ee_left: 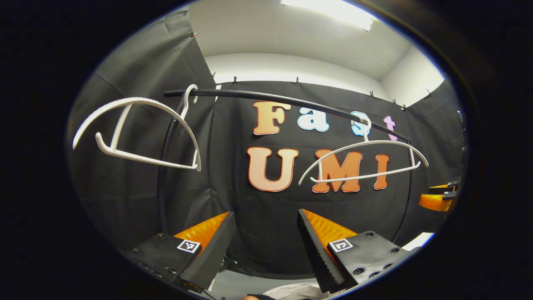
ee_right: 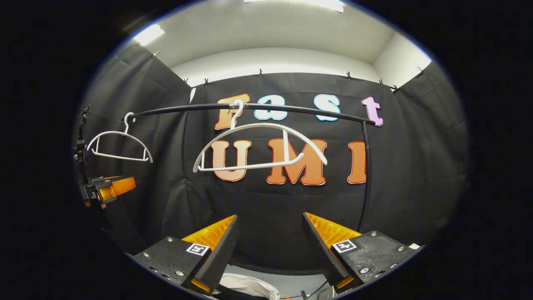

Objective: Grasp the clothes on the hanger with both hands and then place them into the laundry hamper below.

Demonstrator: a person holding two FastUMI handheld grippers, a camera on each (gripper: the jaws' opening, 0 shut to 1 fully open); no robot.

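Note:
Two bare white hangers hang on a black rail (ee_left: 270, 98). In the left gripper view one hanger (ee_left: 137, 133) is near on the left and the other hanger (ee_left: 362, 162) is farther right. My left gripper (ee_left: 265, 213) is open below the rail, holding nothing. A bit of white fabric (ee_left: 291, 289) shows under it; whether it lies in a hamper I cannot tell. In the right gripper view my right gripper (ee_right: 270, 216) is open and empty under the nearer hanger (ee_right: 258, 146). White fabric (ee_right: 250, 287) lies low between its fingers.
The rail's black upright (ee_right: 366, 175) stands on the right of the right gripper view, and another upright (ee_left: 164, 175) sits behind the left hanger. The other gripper shows at the far right edge (ee_left: 437, 200) and the far left edge (ee_right: 108, 187).

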